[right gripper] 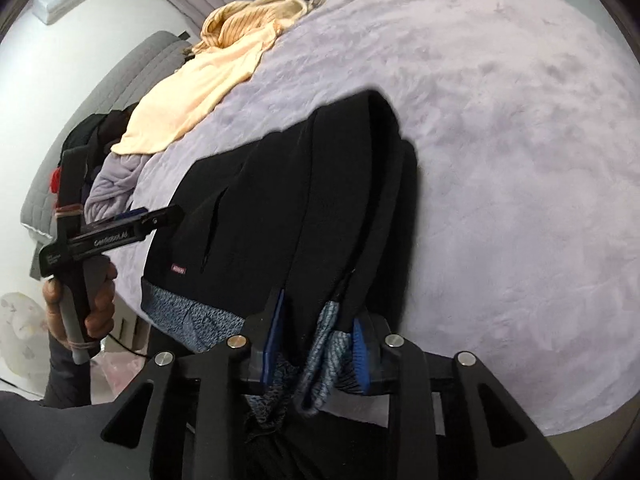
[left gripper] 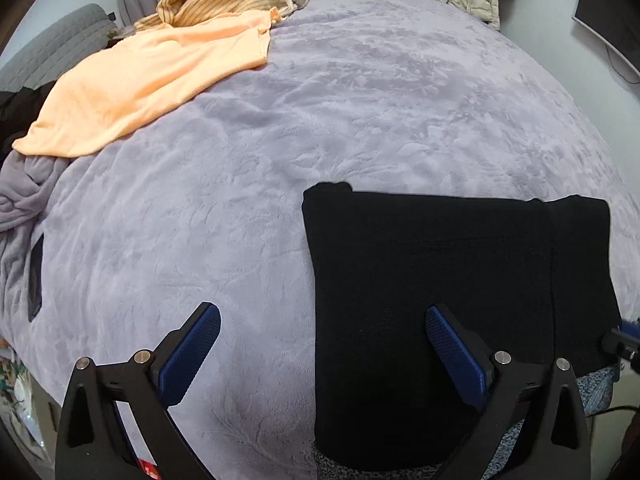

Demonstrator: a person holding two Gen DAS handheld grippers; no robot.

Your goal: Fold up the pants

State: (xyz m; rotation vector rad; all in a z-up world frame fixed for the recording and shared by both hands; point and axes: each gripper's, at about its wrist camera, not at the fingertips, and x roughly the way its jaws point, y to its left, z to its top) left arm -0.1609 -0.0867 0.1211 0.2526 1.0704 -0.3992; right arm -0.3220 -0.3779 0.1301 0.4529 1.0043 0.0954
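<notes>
Left hand-held gripper [left gripper: 323,334] spread wide; right hand-held gripper [right gripper: 318,330] clamped.

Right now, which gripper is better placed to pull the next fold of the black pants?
Right, probably. The right gripper is already shut on the blue-grey waistband edge of the black fleece pants. The left gripper stands wide open over the lilac plush blanket, holding nothing.

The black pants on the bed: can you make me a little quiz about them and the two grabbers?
1. True or false: the left gripper is pinching the black pants.
2. Which gripper holds the pants' blue-grey waistband?
3. What lies on the bed's far side? A) peach cloth B) red ball C) book

Key: 1 false; 2 the right gripper; 3 A, the peach cloth.
</notes>
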